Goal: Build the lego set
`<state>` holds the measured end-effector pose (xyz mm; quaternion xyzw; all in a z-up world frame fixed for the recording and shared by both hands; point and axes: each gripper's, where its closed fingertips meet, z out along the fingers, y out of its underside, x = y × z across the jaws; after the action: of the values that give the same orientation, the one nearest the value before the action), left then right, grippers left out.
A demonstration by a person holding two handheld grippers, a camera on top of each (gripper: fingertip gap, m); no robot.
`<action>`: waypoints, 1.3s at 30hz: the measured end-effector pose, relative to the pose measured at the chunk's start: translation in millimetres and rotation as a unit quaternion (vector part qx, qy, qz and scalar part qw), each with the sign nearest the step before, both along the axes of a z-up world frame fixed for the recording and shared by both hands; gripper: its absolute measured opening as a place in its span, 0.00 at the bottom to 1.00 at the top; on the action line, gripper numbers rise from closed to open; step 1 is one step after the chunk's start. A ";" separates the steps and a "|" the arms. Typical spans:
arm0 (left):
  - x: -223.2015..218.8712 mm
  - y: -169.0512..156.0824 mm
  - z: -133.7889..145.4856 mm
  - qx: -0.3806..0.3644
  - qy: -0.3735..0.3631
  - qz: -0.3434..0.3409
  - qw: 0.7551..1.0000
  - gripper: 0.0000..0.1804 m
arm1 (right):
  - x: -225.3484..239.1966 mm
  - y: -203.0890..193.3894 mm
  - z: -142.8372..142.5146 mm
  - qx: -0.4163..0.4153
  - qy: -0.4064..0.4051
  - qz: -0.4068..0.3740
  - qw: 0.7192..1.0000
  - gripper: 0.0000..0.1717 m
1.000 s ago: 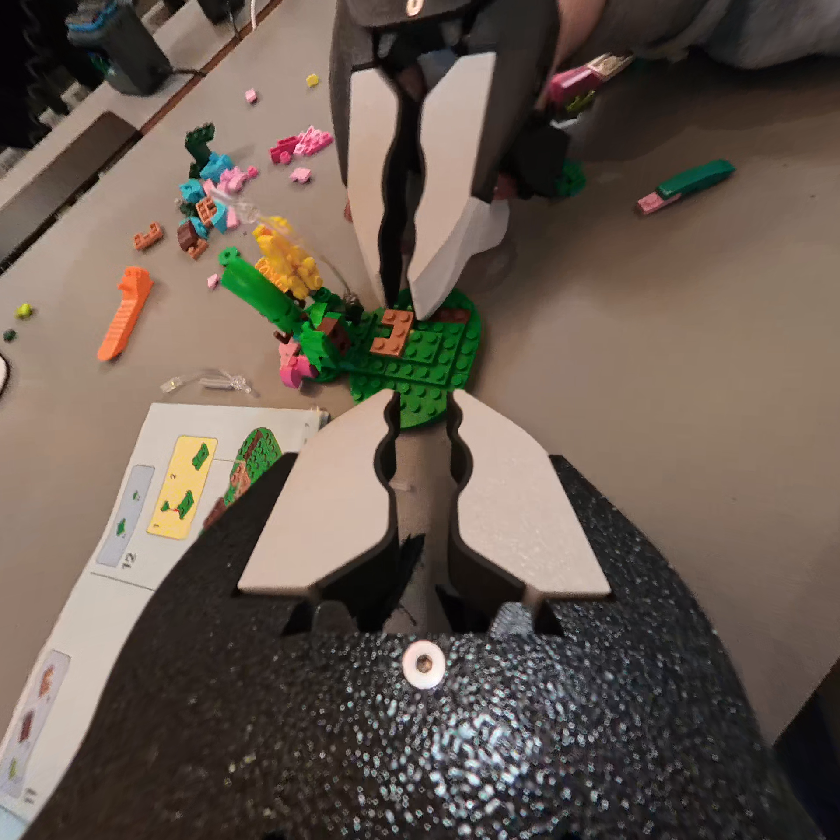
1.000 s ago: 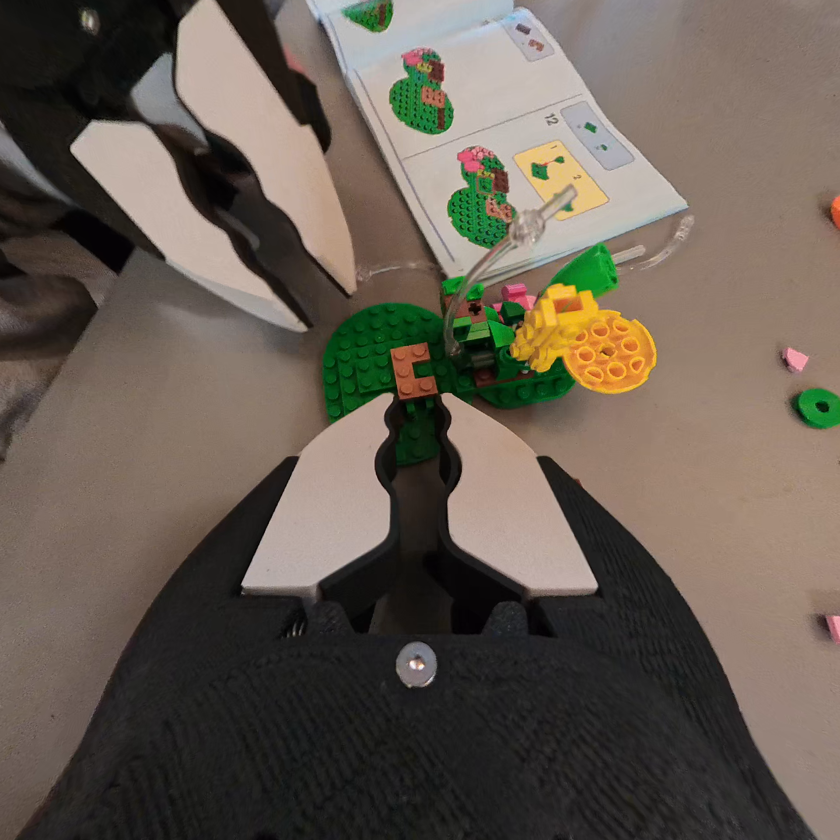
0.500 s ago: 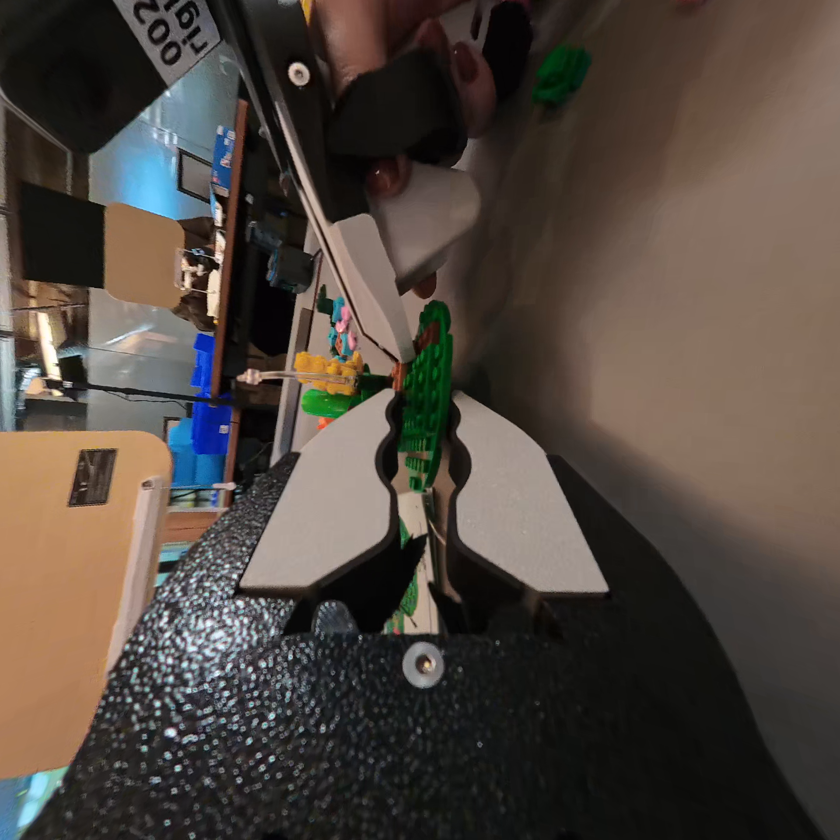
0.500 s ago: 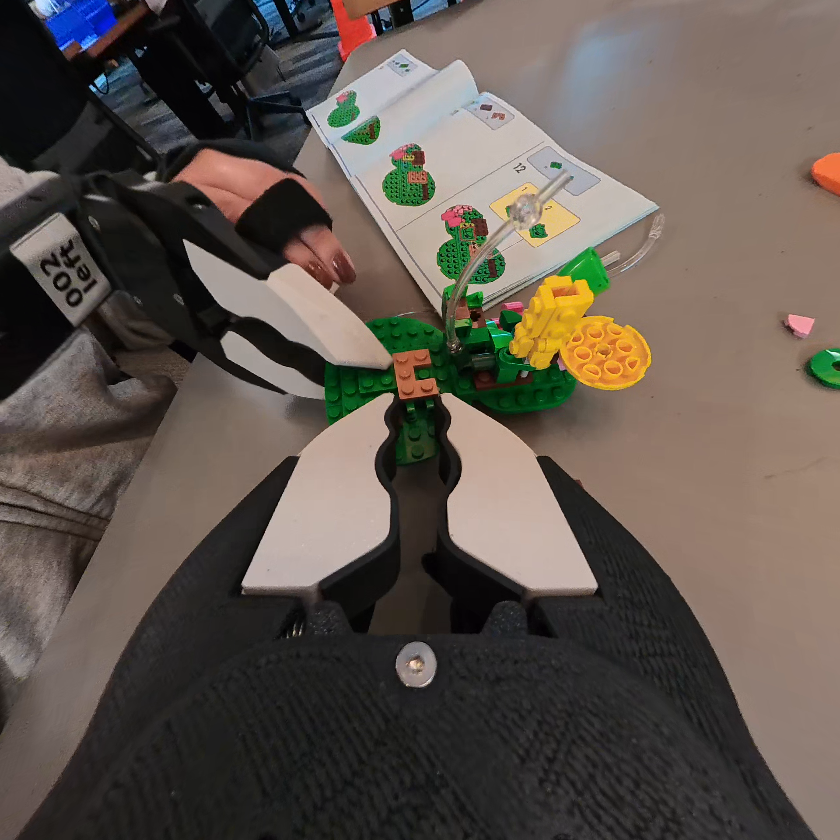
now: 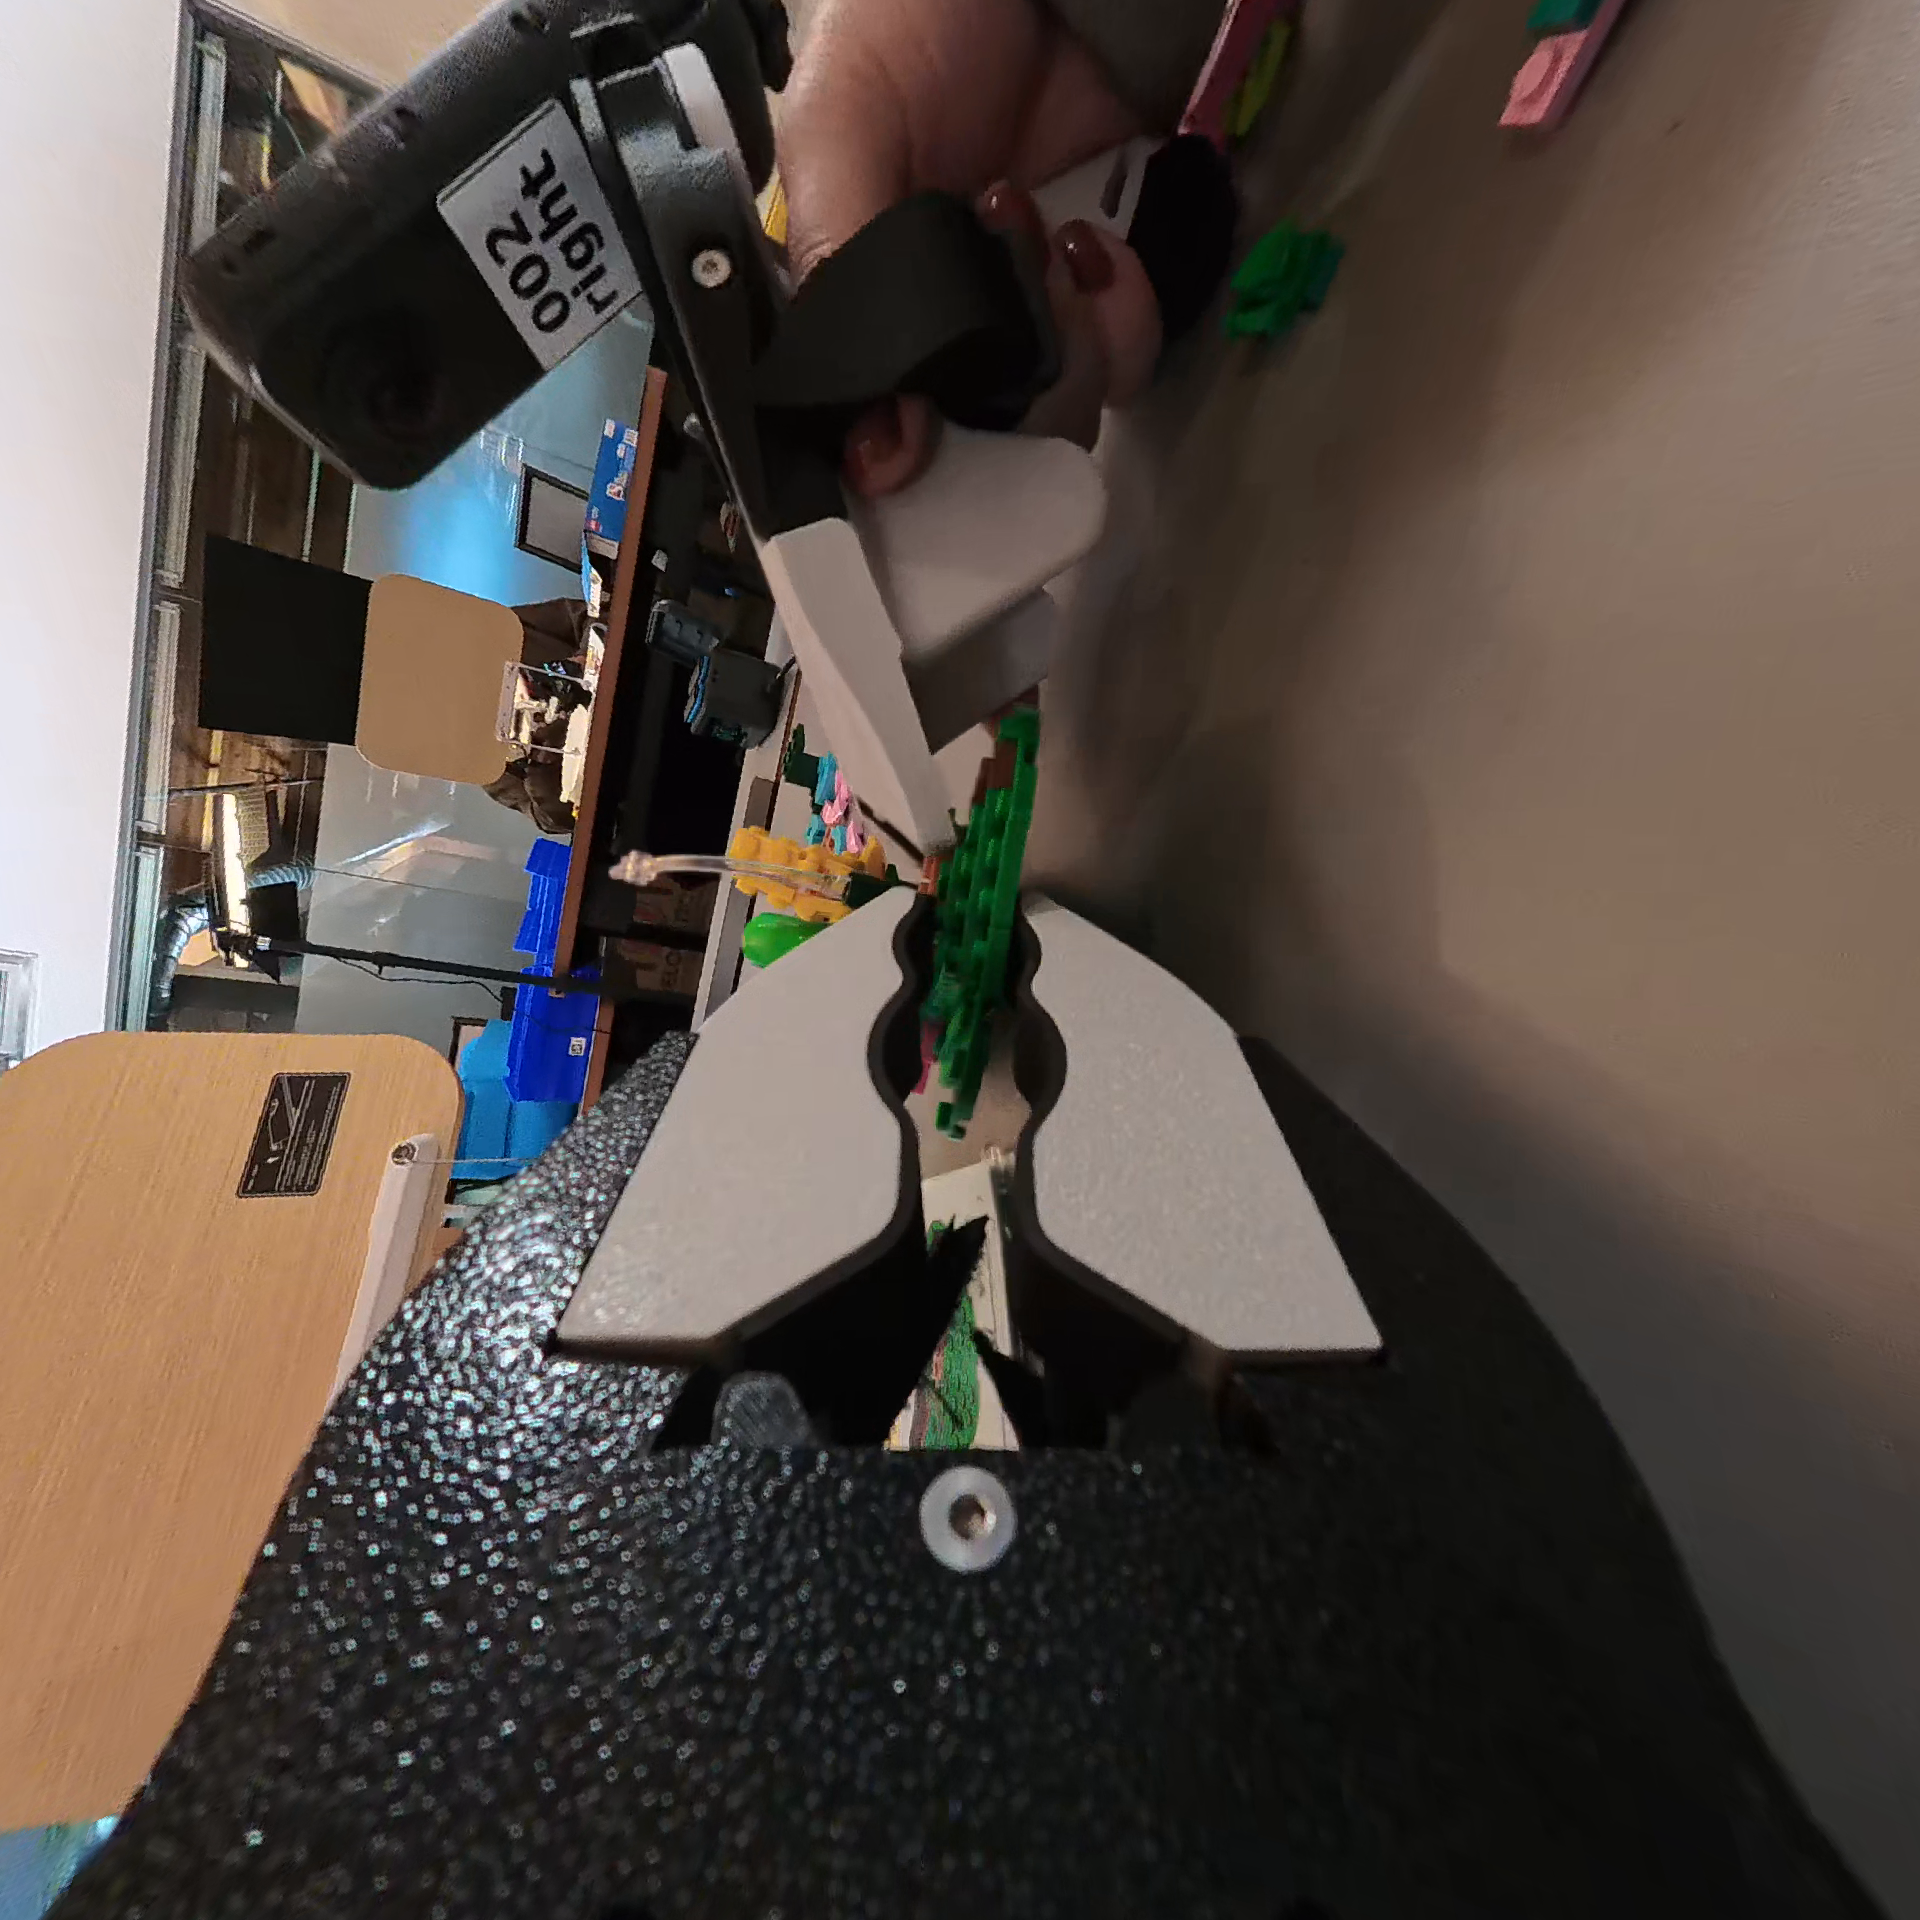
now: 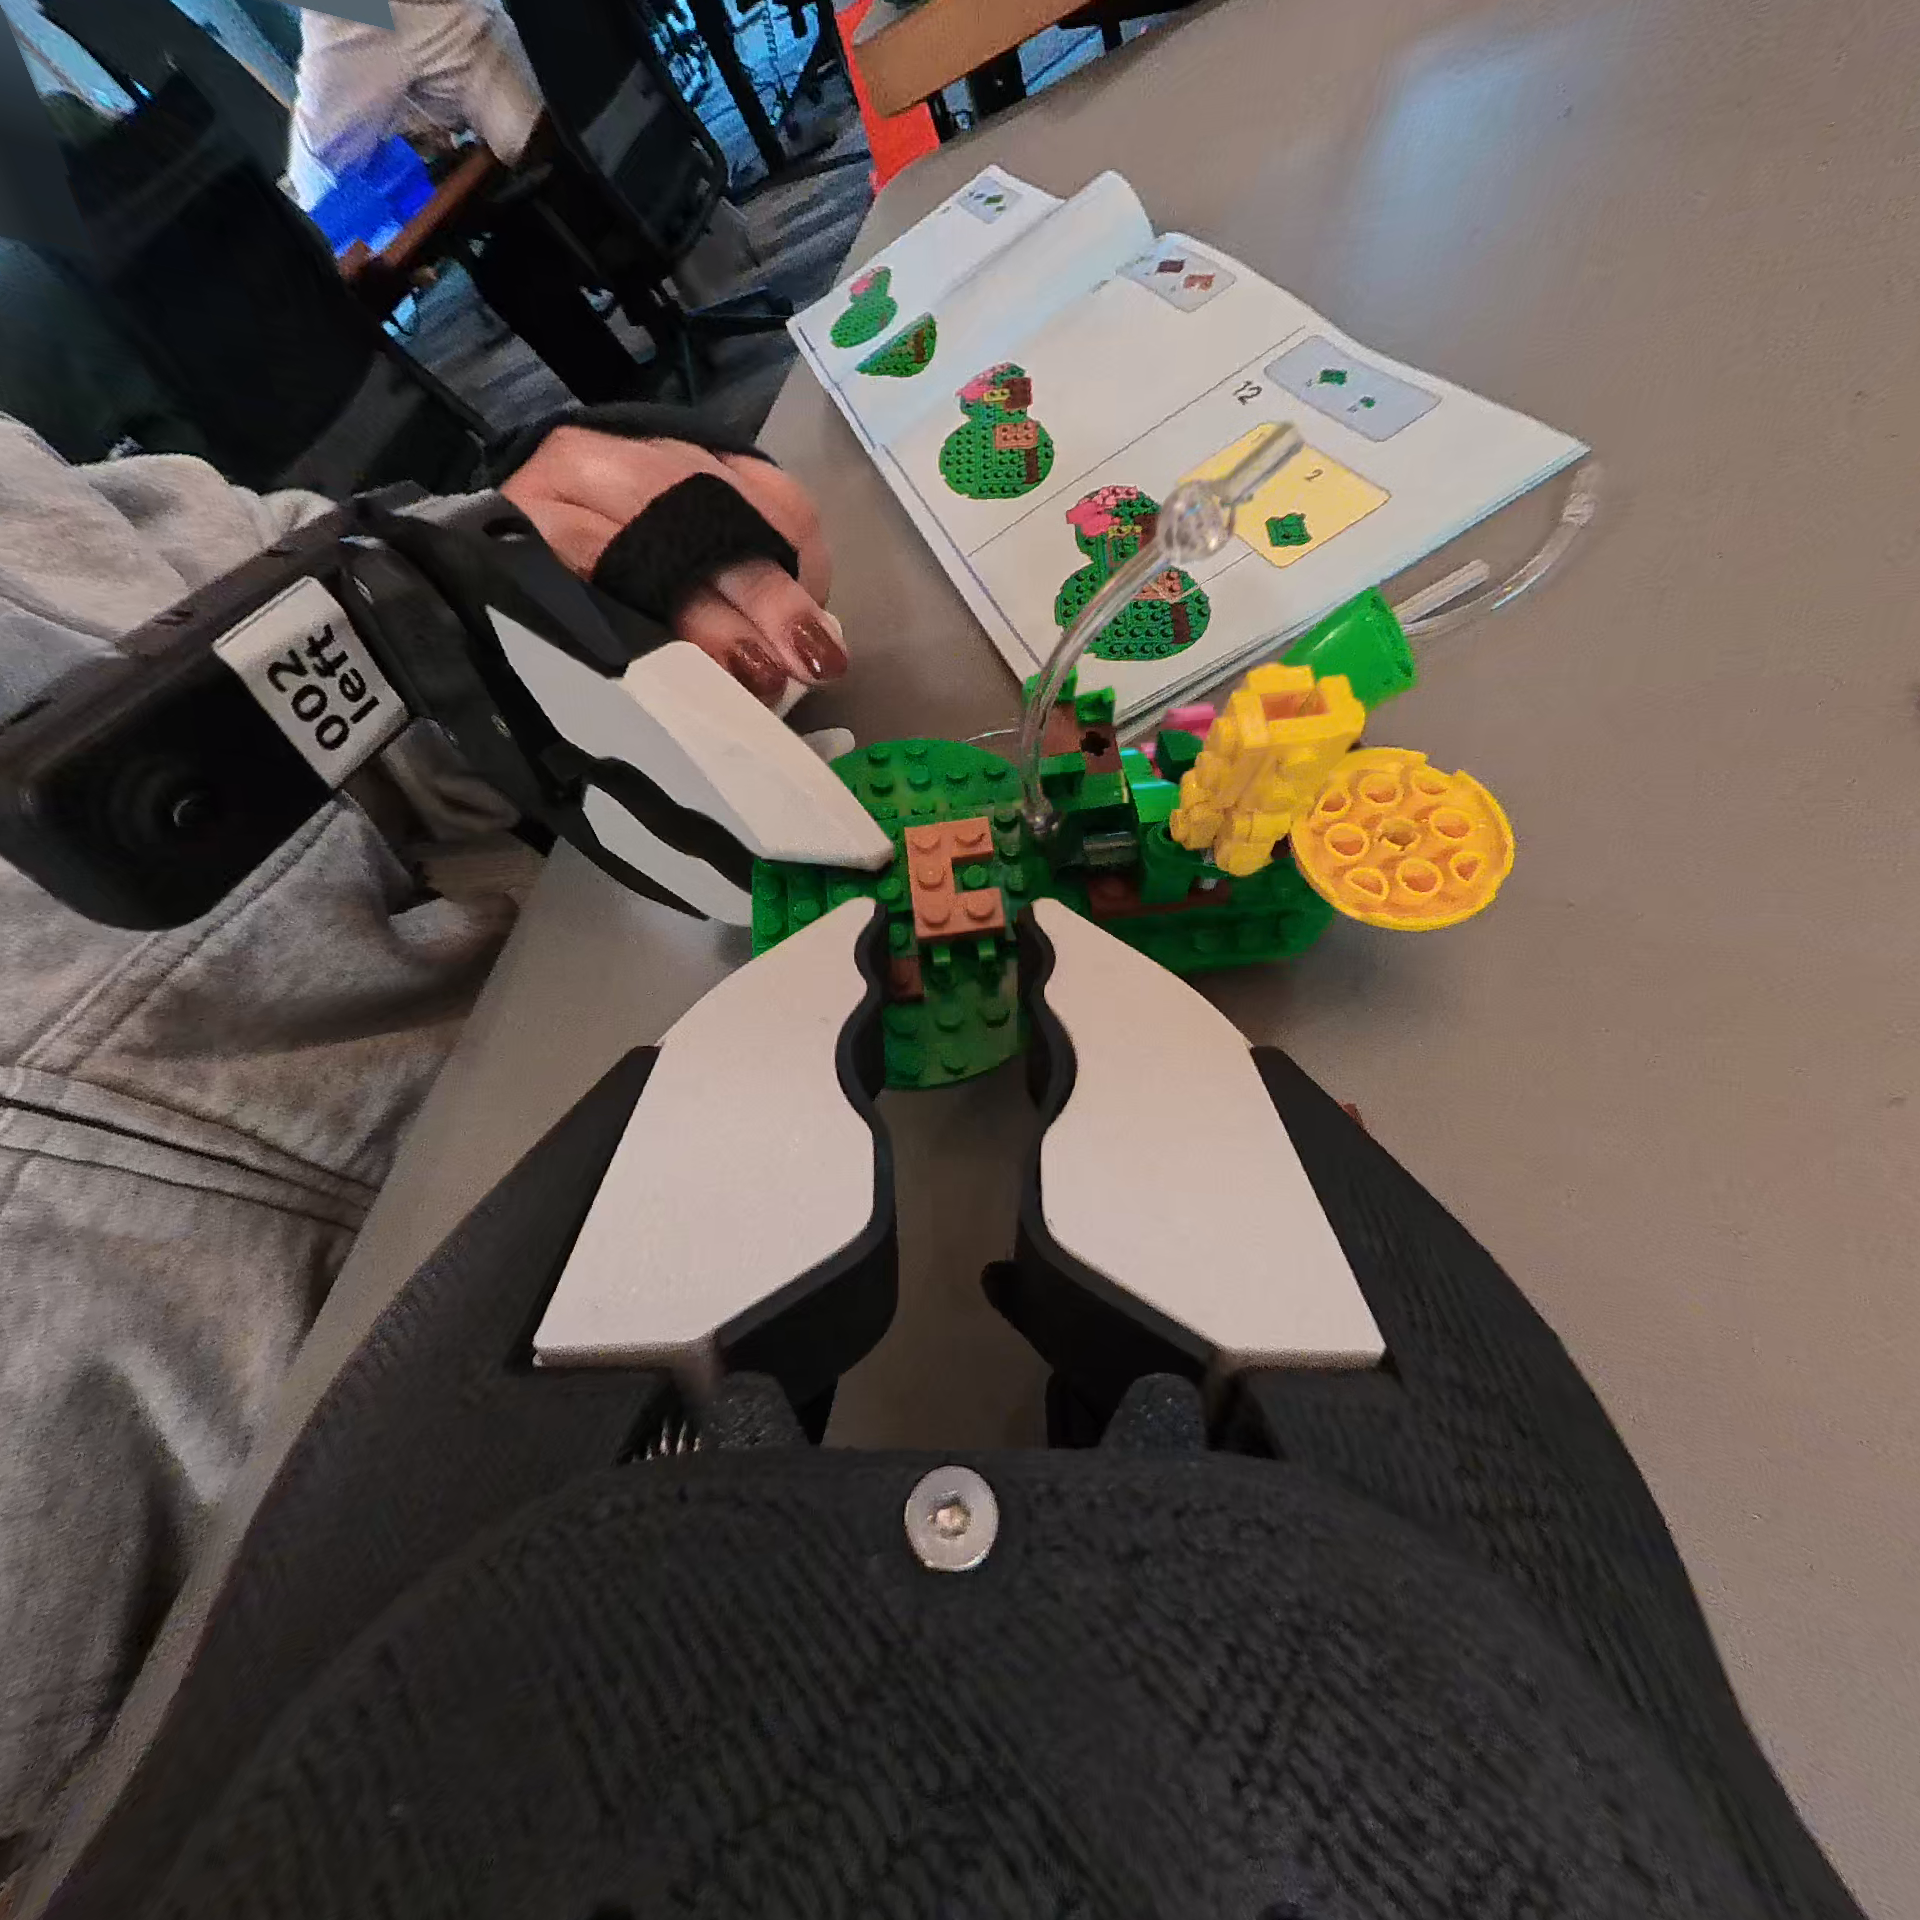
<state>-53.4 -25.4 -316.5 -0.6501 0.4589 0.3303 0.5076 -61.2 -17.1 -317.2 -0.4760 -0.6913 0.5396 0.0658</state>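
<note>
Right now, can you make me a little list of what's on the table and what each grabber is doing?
Left gripper: fingers clamp the edge of the green brick plate.
Right gripper: fingers open, either side of the brown brick.
On the plate: yellow brick figure, clear curved tube.
Behind: open instruction booklet.
Surface: grey table.

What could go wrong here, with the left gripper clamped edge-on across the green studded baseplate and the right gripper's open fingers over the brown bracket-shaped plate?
1. The left gripper grips only the thin edge of the green studded baseplate; the plate may twist or slip.
2. The right gripper straddles the brown bracket-shaped plate without pressing it; closing off-centre could tilt it.
3. The clear curved plastic stem and yellow brick flower stand close by and could be knocked loose.
</note>
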 end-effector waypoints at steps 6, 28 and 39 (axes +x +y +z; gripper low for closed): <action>1.5 0.4 1.4 0.016 -0.008 0.002 1.000 0.14 | -0.2 0.0 -3.0 0.019 0.000 -0.001 1.000 0.08; 3.2 -9.8 9.9 0.019 -0.072 -0.028 0.997 0.07 | 7.0 1.3 7.2 0.006 0.008 0.018 1.000 0.09; 4.1 -11.2 7.7 0.027 -0.034 -0.035 0.998 0.06 | 7.3 0.4 5.4 -0.032 -0.008 0.016 0.999 0.11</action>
<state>-49.3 -36.6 -308.7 -0.6307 0.4546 0.3025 0.5514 -53.9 -16.7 -311.8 -0.4710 -0.6818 0.5586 0.0360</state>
